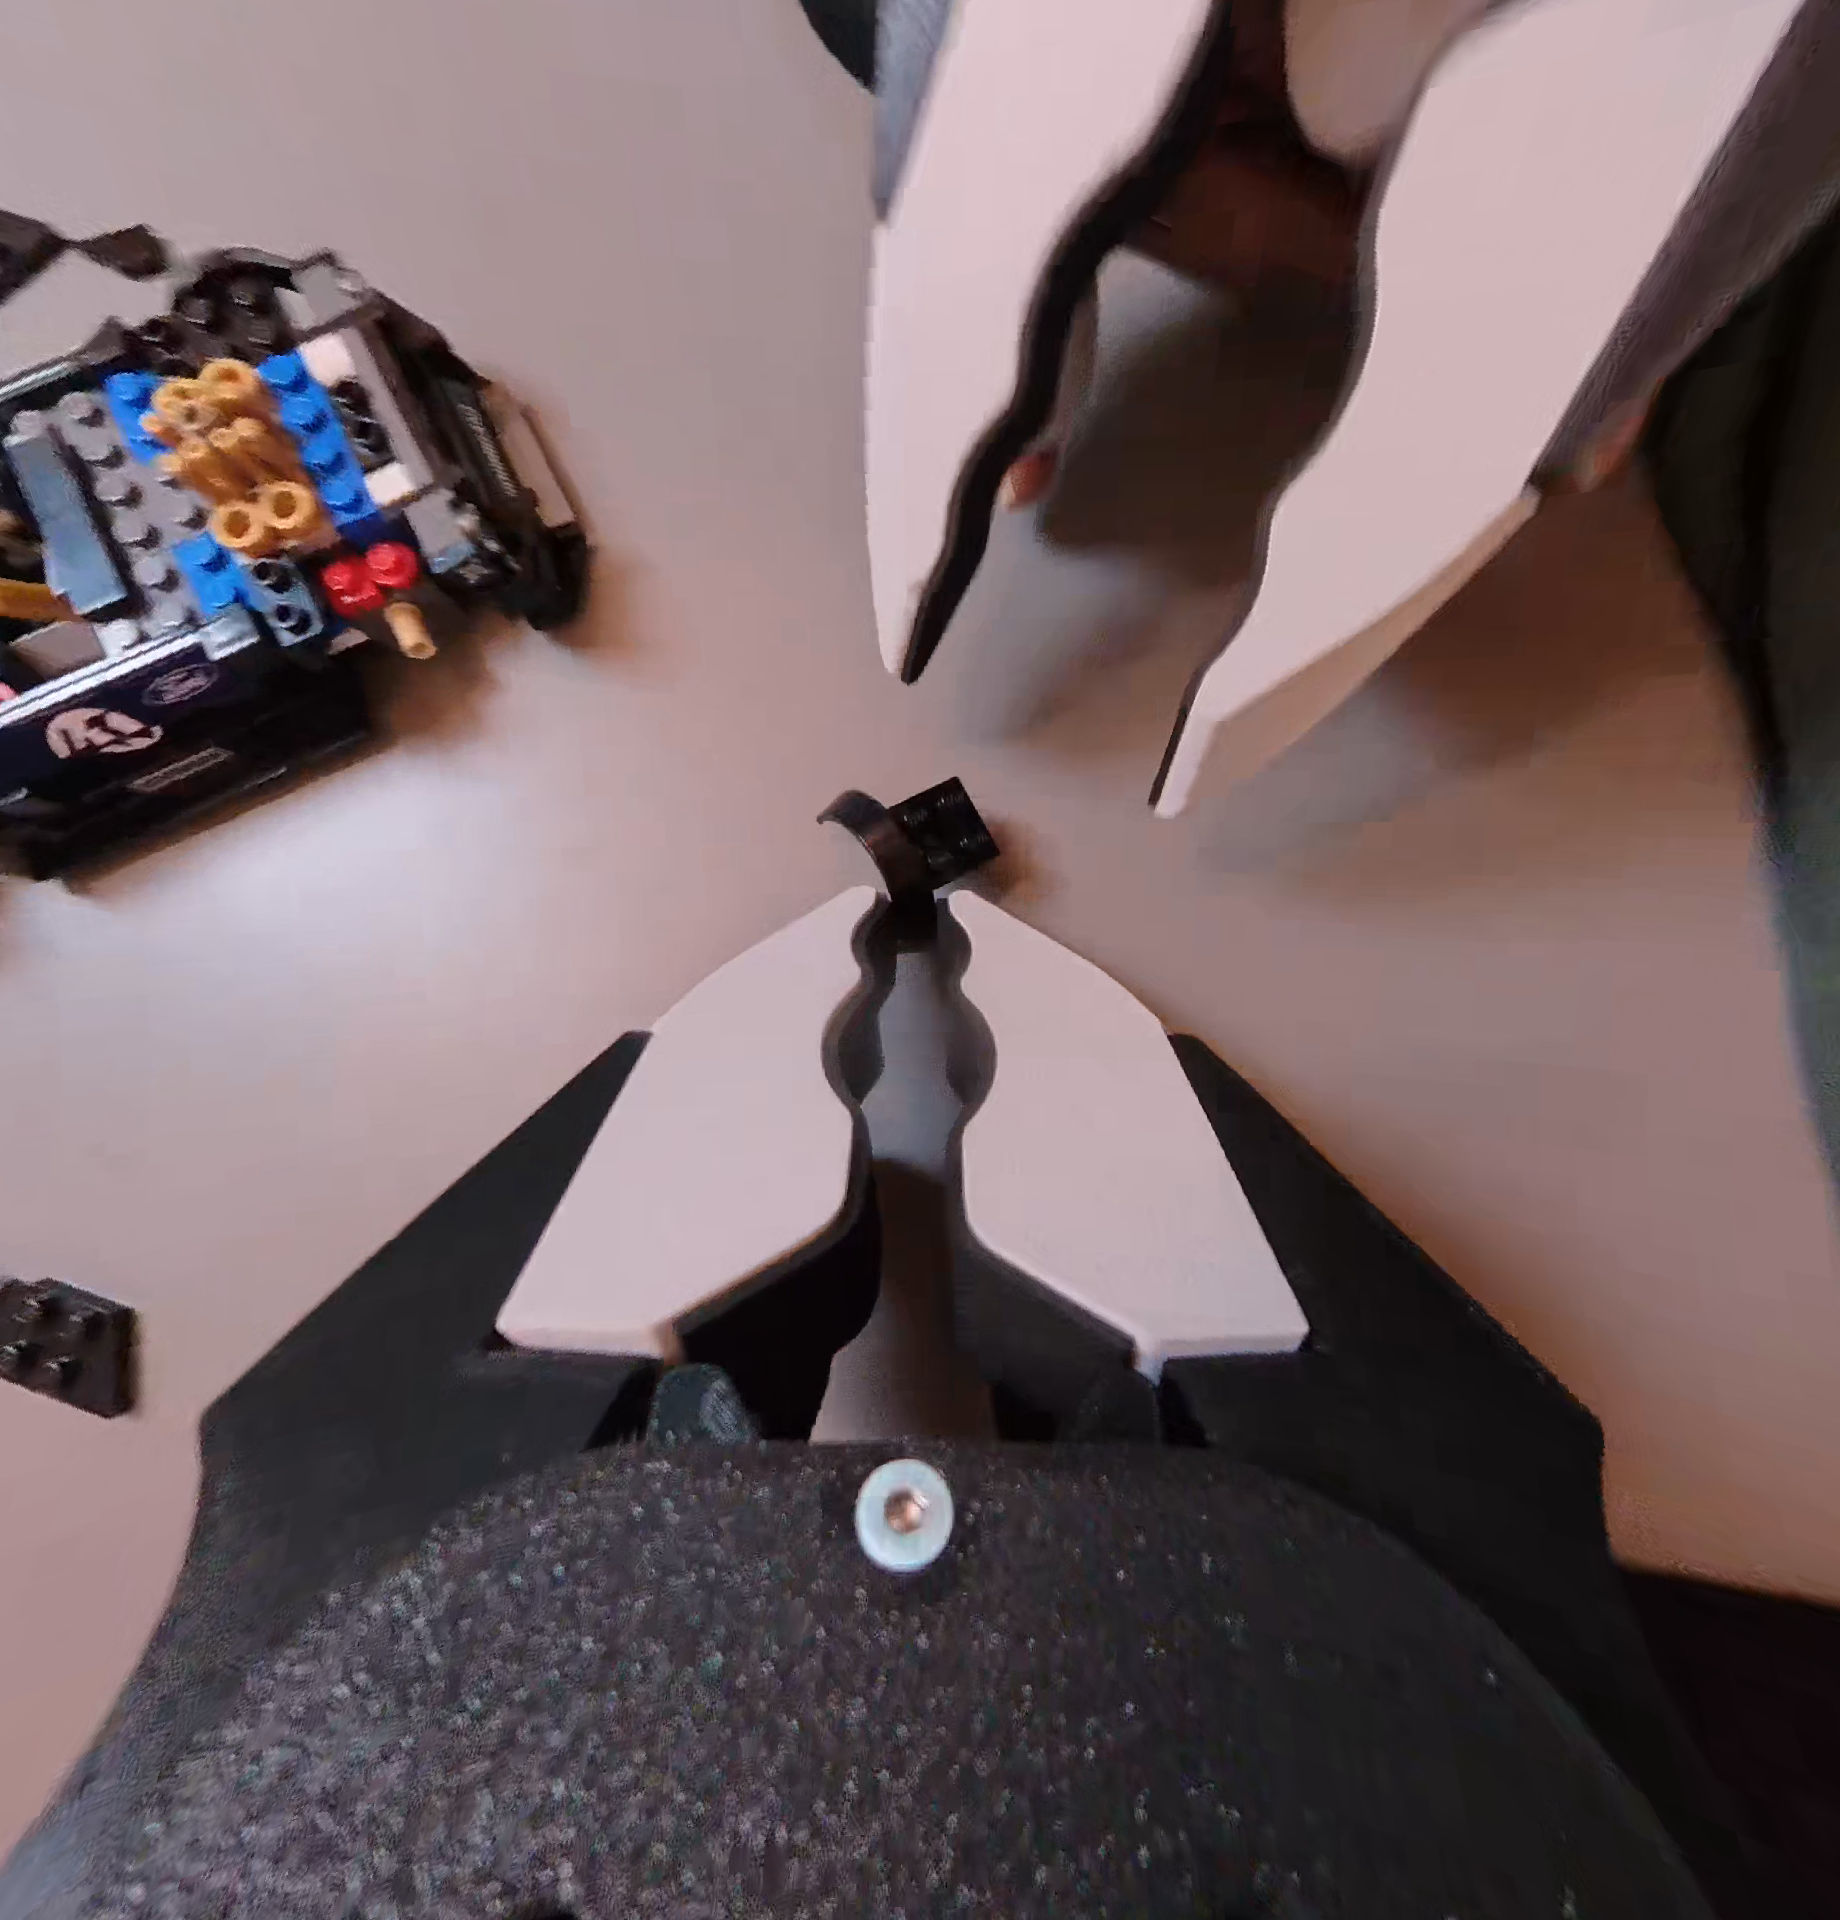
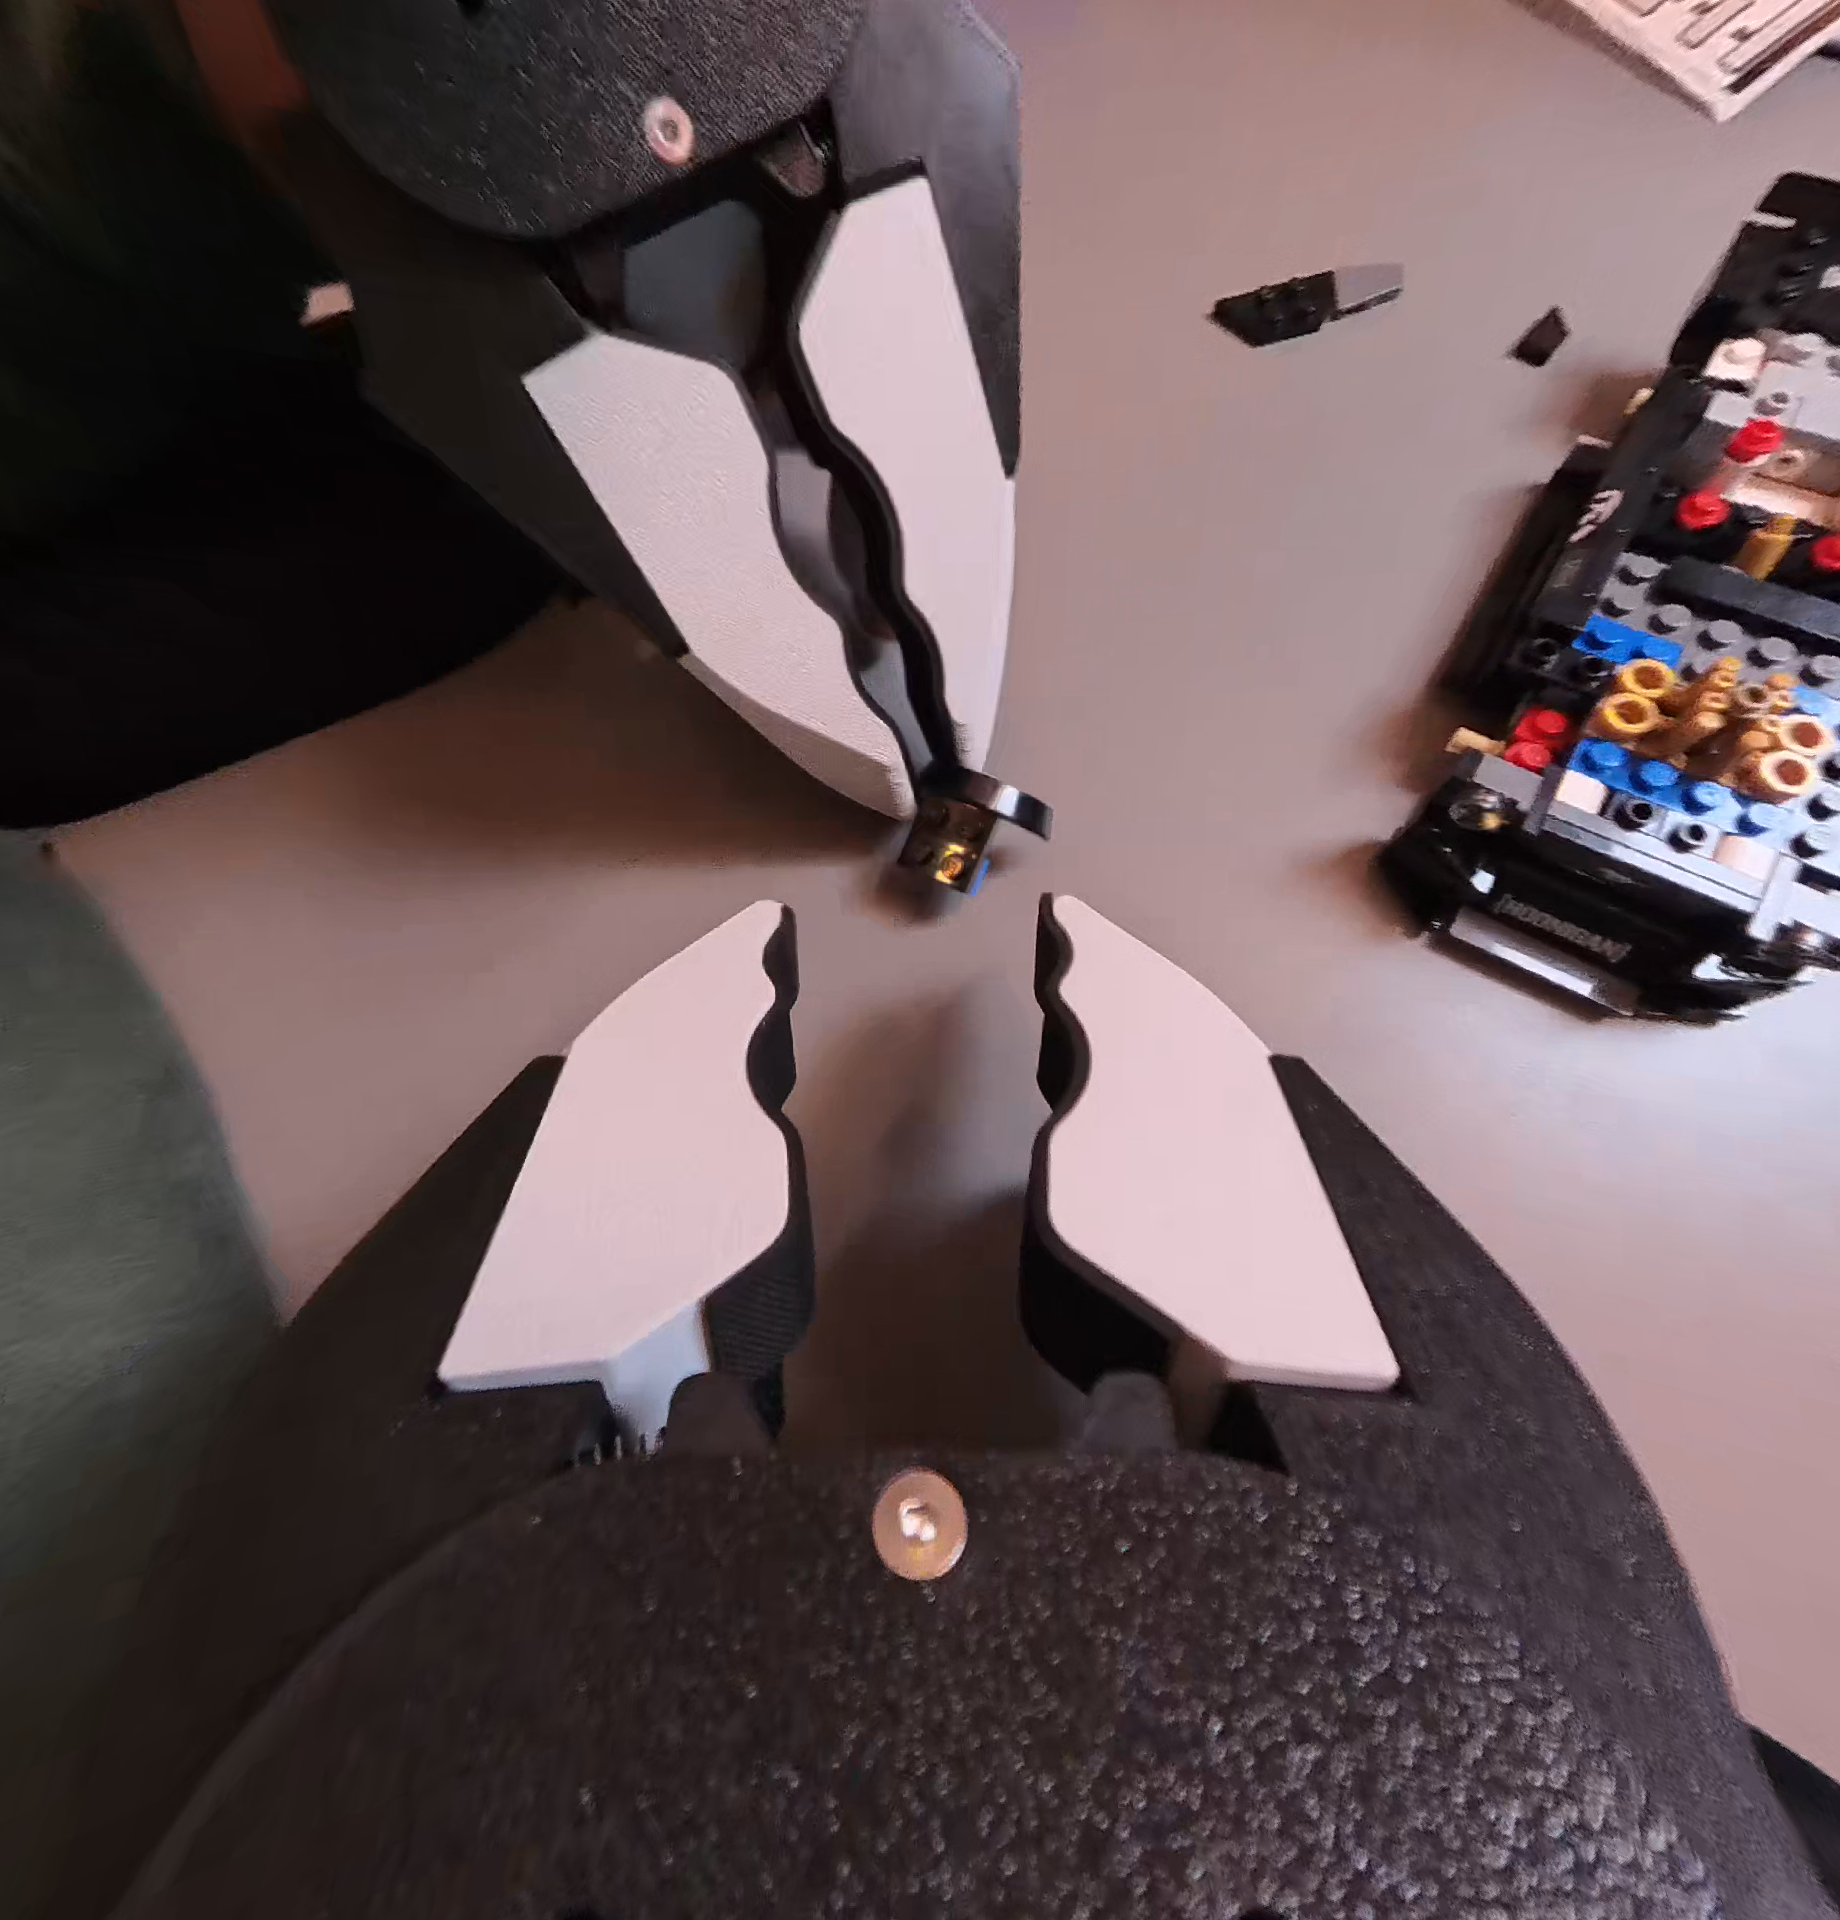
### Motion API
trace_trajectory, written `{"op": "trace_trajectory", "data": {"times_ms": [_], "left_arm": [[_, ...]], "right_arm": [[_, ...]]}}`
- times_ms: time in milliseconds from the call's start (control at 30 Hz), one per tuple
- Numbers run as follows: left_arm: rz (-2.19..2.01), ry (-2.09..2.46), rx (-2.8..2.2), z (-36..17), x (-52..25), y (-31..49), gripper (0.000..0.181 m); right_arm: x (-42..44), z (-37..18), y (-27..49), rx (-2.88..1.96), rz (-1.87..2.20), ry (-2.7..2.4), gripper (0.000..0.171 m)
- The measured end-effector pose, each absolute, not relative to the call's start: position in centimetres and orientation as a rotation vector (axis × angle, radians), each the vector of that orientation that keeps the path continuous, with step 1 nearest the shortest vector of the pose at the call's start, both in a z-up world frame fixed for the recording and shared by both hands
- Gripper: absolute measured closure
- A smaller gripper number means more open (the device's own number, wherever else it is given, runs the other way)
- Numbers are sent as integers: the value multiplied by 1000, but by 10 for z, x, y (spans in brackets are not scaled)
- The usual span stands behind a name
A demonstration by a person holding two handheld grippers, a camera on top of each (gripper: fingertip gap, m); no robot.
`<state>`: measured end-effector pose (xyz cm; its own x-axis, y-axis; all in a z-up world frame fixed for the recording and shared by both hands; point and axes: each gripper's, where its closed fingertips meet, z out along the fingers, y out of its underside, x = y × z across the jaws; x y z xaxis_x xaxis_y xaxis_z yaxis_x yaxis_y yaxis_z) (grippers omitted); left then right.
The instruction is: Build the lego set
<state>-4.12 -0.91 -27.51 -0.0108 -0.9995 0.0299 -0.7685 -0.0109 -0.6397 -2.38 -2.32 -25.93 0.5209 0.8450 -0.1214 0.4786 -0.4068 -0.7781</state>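
My left gripper (image 1: pixel 903 906) is shut on a small black arched Lego piece (image 1: pixel 921 842) with a studded block on it, held just above the table. It shows in the right wrist view as well (image 2: pixel 963 826), at the left gripper's tips (image 2: pixel 931 774). My right gripper (image 2: pixel 914 920) is open and empty, its tips just short of that piece; in the left wrist view it (image 1: pixel 1041 727) comes in from above. The half-built black Lego car (image 1: pixel 220 540), with blue, grey, gold and red parts, sits at the left, and at the right in the right wrist view (image 2: pixel 1685 686).
A loose black studded plate (image 1: pixel 48 1340) lies at the left edge. Loose black and grey pieces (image 2: pixel 1300 301) and a small black piece (image 2: pixel 1539 335) lie beyond the car. A printed booklet (image 2: pixel 1716 42) sits at the top right. A dark sleeve (image 1: pixel 1820 727) is at the right. My left and right fingertips are right by each other. It is some 15 centimetres from my left tips to the loose black studded plate (image 1: pixel 48 1340). Seen from the right wrist view (image 2: pixel 1284 304) as well.
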Motion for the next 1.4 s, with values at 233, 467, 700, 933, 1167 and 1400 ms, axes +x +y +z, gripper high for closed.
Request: {"op": "trace_trajectory", "data": {"times_ms": [233, 467, 700, 933, 1167, 1400], "left_arm": [[-881, 1427, -1888, -234, -28, -4, 174], [-991, 1335, -1838, -215, -23, -9, 177], [-1063, 1334, -1786, -215, -23, -11, 177], [-1153, 1312, -1738, -205, -20, -16, 177], [-917, 1400, -1618, -203, -21, -3, 139], [-679, 1568, -1534, -217, -3, 0, 136]], "right_arm": [[-24, -227, -2, -1866, 527, -980, 137], [-24, -216, -1, -1755, 483, -1080, 171], [-17, -213, 0, -1683, 535, -1196, 138], [-25, -212, 1, -1581, 502, -1304, 154], [-4, -216, 3, -1576, 510, -1587, 154], [-5, -216, 7, -1585, 563, -1802, 154]]}}
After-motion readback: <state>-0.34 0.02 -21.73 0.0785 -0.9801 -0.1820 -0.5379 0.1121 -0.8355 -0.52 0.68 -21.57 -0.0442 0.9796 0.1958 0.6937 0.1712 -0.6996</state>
